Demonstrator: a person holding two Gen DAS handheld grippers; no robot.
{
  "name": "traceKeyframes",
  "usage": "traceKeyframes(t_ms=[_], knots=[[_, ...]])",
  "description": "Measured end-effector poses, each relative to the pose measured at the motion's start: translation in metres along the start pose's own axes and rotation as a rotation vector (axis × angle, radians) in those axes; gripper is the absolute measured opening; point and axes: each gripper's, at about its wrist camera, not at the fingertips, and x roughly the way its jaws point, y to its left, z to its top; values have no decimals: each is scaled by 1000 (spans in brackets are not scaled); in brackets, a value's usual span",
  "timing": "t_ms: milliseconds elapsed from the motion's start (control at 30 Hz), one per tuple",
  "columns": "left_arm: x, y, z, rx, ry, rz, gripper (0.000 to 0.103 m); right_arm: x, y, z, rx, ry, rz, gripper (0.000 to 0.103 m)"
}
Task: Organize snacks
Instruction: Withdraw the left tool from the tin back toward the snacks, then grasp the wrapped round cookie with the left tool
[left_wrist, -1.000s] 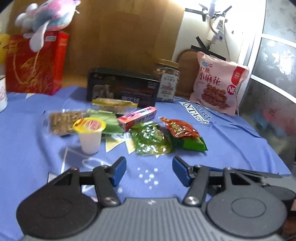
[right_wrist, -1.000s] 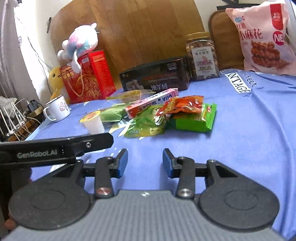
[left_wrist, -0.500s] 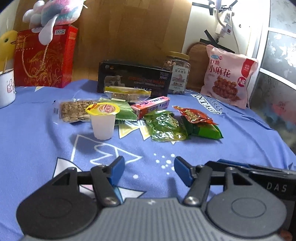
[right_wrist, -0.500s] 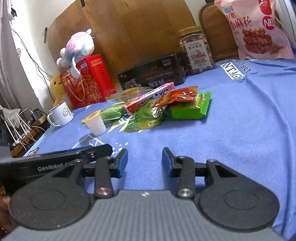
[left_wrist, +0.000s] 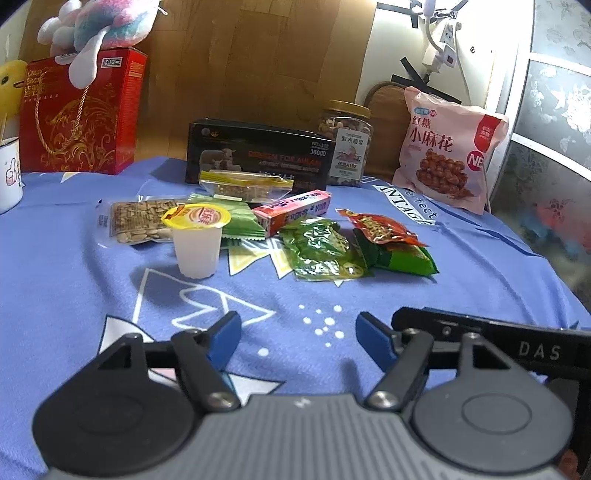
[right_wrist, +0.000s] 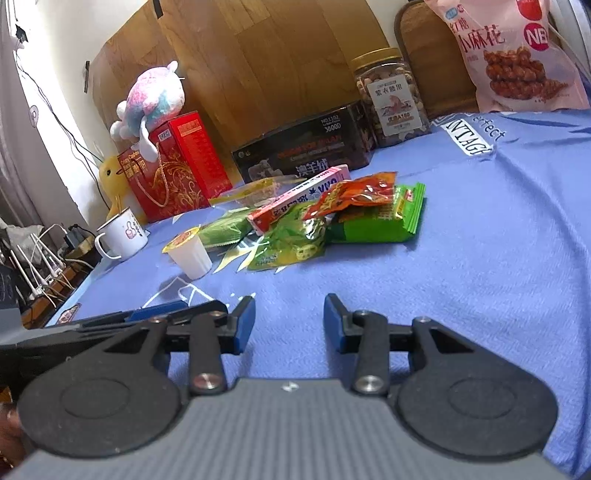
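Observation:
A pile of small snacks lies mid-table on the blue cloth (left_wrist: 74, 295): a jelly cup (left_wrist: 197, 240) with a yellow lid, a nut packet (left_wrist: 136, 221), a pink box (left_wrist: 295, 210), a green crinkled packet (left_wrist: 321, 251), a red packet (left_wrist: 380, 229) on a green packet (left_wrist: 406, 258). The same pile shows in the right wrist view, with the jelly cup (right_wrist: 190, 253) and the green packet (right_wrist: 376, 221). My left gripper (left_wrist: 297, 338) is open and empty, short of the pile. My right gripper (right_wrist: 289, 319) is open and empty, beside the left one.
At the back stand a red gift box (left_wrist: 81, 114) with a plush toy (left_wrist: 96, 26), a black box (left_wrist: 258, 155), a nut jar (left_wrist: 347, 144) and a pink snack bag (left_wrist: 450, 147). A white mug (right_wrist: 122, 232) stands at the left edge.
Both grippers have tilted and drawn slightly back, so the pile sits a little farther ahead. Both stay open. No snack has moved.

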Motion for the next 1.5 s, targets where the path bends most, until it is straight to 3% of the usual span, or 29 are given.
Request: traceKeyframes(t_ms=[833, 967, 1033, 1100, 1200, 1367, 1500], knots=[[4, -1, 1, 14, 8, -14, 78, -2, -9, 3, 68, 9, 55, 45], [-9, 5, 2, 4, 33, -89, 78, -4, -5, 8, 44, 38, 50, 45], [-25, 14, 14, -27, 30, -161, 78, -12, -5, 19, 55, 30, 94, 45], [-46, 27, 39, -44, -22, -205, 80, -17, -5, 38, 55, 14, 127, 45], [-53, 54, 90, -78, -74, -187, 84, -9, 0, 75, 48, 19, 176, 45], [31, 107, 167, -206, 133, -188, 84, 60, 0, 139, 65, 143, 237, 45], [98, 142, 183, -350, 265, -226, 82, 127, -9, 163, 92, 268, 225, 46]])
